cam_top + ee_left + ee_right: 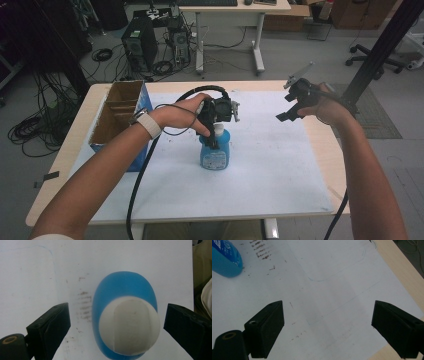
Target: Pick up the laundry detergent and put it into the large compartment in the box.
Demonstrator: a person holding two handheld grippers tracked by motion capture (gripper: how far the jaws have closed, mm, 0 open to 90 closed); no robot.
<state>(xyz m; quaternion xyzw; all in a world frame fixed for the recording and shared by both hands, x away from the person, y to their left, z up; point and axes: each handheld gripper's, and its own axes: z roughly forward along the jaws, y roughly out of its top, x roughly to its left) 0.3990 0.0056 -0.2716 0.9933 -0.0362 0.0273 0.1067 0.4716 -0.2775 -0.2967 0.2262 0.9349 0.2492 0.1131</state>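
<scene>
Blue bottle (pixel 125 315) upright btwn left tongs (pixel 117 327), wide apart; right tongs (pixel 328 330) wide too.

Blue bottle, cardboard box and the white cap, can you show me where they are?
blue bottle (pixel 215 156): high view, on its labelled front.
cardboard box (pixel 102 126): high view, on its brown inner wall.
white cap (pixel 129 325): left gripper view, on the cap's top, between the open jaws.

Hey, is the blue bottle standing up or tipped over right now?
Upright. The blue bottle stands on its base on the white sheet, white cap facing up at the left gripper.
</scene>
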